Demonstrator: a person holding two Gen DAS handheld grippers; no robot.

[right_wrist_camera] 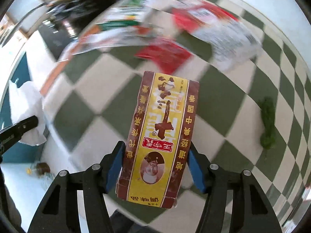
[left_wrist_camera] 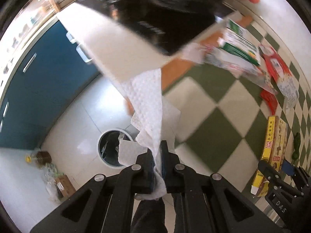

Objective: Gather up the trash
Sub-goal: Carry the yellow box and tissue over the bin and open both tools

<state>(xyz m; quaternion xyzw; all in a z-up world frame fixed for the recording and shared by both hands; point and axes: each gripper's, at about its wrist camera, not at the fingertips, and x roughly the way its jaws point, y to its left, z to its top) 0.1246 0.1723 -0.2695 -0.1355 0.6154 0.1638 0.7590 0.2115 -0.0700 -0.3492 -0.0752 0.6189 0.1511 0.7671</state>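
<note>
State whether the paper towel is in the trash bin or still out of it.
Out. The paper towel hangs pinched in the left tool, off the table edge, while the trash bin stands on the floor below.

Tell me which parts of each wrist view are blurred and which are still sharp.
Left wrist view: the paper towel in the left gripper is sharp, the bin fairly clear; the packets at the top are smeared, and there is glare on the floor. Right wrist view: the box between the right gripper's fingers reads crisply; the checked cloth and the wrappers behind streak.
</note>
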